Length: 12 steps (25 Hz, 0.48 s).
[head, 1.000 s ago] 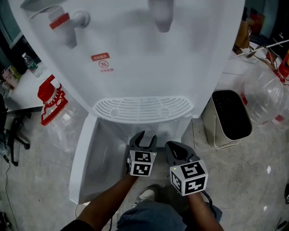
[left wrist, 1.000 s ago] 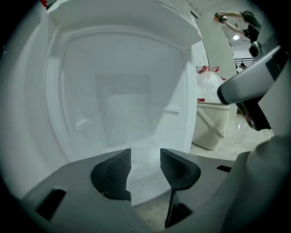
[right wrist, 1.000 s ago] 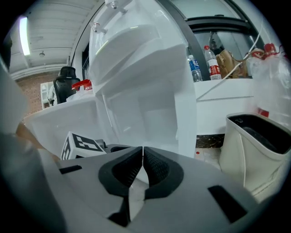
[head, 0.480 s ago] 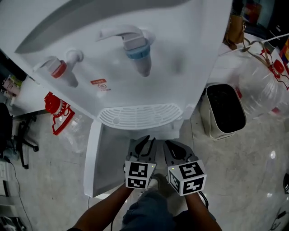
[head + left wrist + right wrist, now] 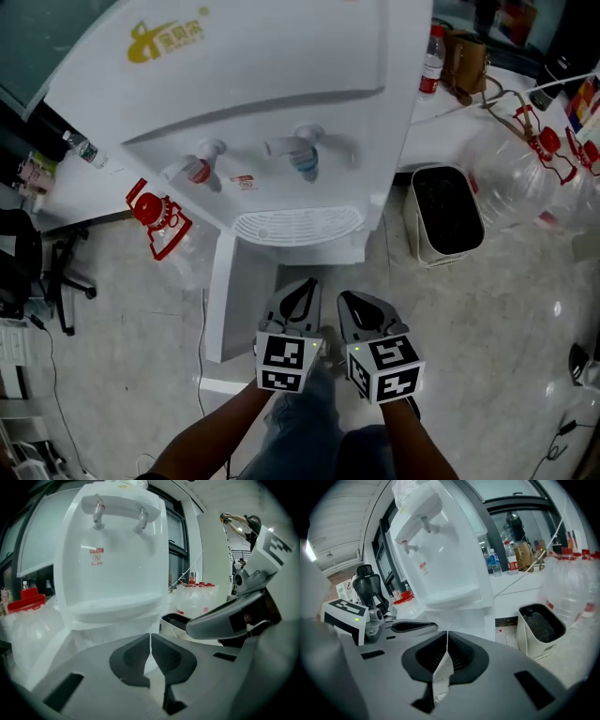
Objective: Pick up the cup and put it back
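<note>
I see no cup in any view. A white water dispenser [image 5: 281, 103] stands ahead of me, with a red tap [image 5: 197, 171], a blue tap [image 5: 305, 161] and a slotted drip tray [image 5: 297, 225]. Its lower cabinet door [image 5: 220, 300] hangs open. My left gripper [image 5: 302, 287] is held low in front of the cabinet; its jaws meet with nothing between them [image 5: 150, 639]. Just to its right, my right gripper [image 5: 350, 300] is also shut and empty [image 5: 447, 637]. Both point at the dispenser, a short way back from it.
A small beige bin [image 5: 445, 214] stands on the floor right of the dispenser. Large clear water bottles with red caps lie at the left [image 5: 155, 220] and the right [image 5: 525, 178]. An office chair [image 5: 37, 272] is at the far left. A table with small bottles [image 5: 433, 56] runs behind.
The left jaws have gone from open to shut. Both grippers have drawn back from the cabinet, and the view has pulled away so the whole dispenser shows.
</note>
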Available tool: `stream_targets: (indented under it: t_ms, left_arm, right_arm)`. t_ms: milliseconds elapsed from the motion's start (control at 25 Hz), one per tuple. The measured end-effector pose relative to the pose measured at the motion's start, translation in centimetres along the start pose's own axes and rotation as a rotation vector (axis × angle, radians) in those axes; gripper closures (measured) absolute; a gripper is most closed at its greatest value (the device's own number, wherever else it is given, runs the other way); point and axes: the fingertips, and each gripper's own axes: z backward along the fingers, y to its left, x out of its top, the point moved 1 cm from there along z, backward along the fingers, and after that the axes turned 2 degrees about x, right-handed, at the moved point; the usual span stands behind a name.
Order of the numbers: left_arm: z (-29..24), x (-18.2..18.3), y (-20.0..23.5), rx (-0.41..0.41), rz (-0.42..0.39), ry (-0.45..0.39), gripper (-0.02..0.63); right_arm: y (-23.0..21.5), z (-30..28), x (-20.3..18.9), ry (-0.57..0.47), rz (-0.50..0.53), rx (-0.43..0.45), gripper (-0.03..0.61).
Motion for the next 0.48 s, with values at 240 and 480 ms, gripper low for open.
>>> stream_targets:
  t_ms: [240,480]
  left_arm:
    - [7.7,7.8,-2.0,0.019,0.031,-0.013,0.601]
    - [15.5,15.4,-4.5,-0.03,0.059,-0.014,0.603]
  right_arm:
    - [4.9,7.4,5.4,0.035,0.039,0.018,0.555]
    - [10.0,14.6,11.9,0.004,0.065,0.024,0.555]
